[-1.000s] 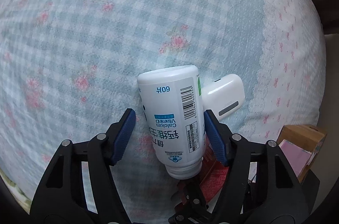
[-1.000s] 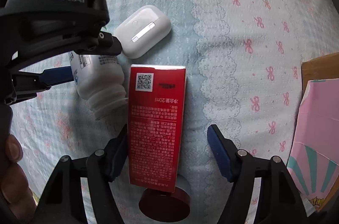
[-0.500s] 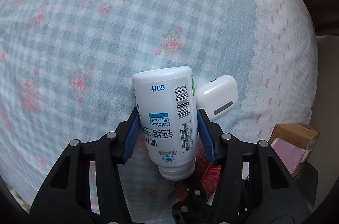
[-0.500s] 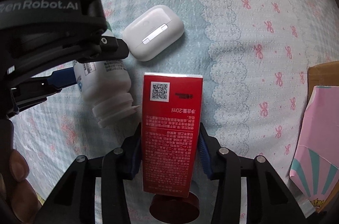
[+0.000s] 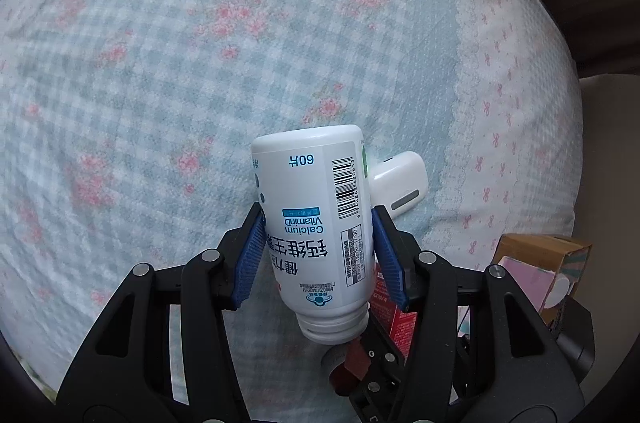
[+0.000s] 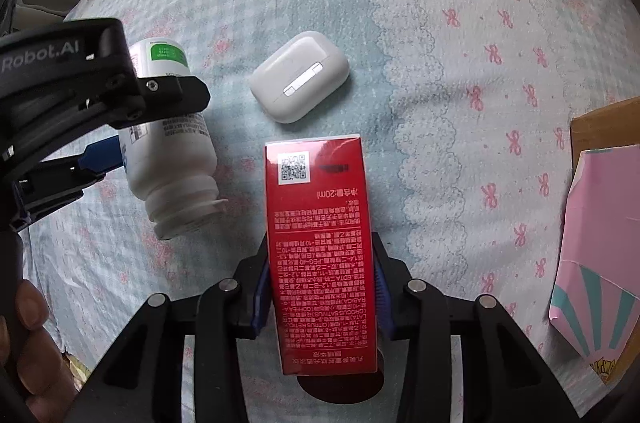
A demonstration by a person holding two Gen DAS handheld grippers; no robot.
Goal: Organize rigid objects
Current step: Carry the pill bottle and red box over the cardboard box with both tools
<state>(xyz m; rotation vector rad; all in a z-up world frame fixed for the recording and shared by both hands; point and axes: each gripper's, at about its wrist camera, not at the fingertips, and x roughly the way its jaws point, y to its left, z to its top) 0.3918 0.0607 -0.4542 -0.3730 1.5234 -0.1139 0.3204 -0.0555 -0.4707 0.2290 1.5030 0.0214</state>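
Got both tongs loaded right now. Left tongs [image 5: 318,251] are clamped across the middle of the white bottle [image 5: 316,219], blue pads on the label either side, neck pointing back at my camera and the base away from it. The cap looks to be off, so I can't tell if anything's inside. My guess is light, hard plastic with a slick round wall, so it could twist in the pads. Mid-body is the right spot, not the narrow neck.

Right tongs [image 6: 320,287] are clamped on the long sides of the red box [image 6: 320,247], roughly its lower half, QR end sticking out away from me. It's thin carton, probably light. It'll dent if squeezed hard, so gripping the long edges is safer than the flat faces. There's a round dark red thing under its near end, and I can't make out what it is.

In the right view the bottle hangs just left of the box, apart from it. A bit further out, the earbud case [image 6: 300,77] lies on the bedspread [image 6: 460,23], untouched. It's smooth, rounded and slippery-looking, so I'd take it across the short width.

A pink carton [image 6: 596,263] sits off at the right edge.
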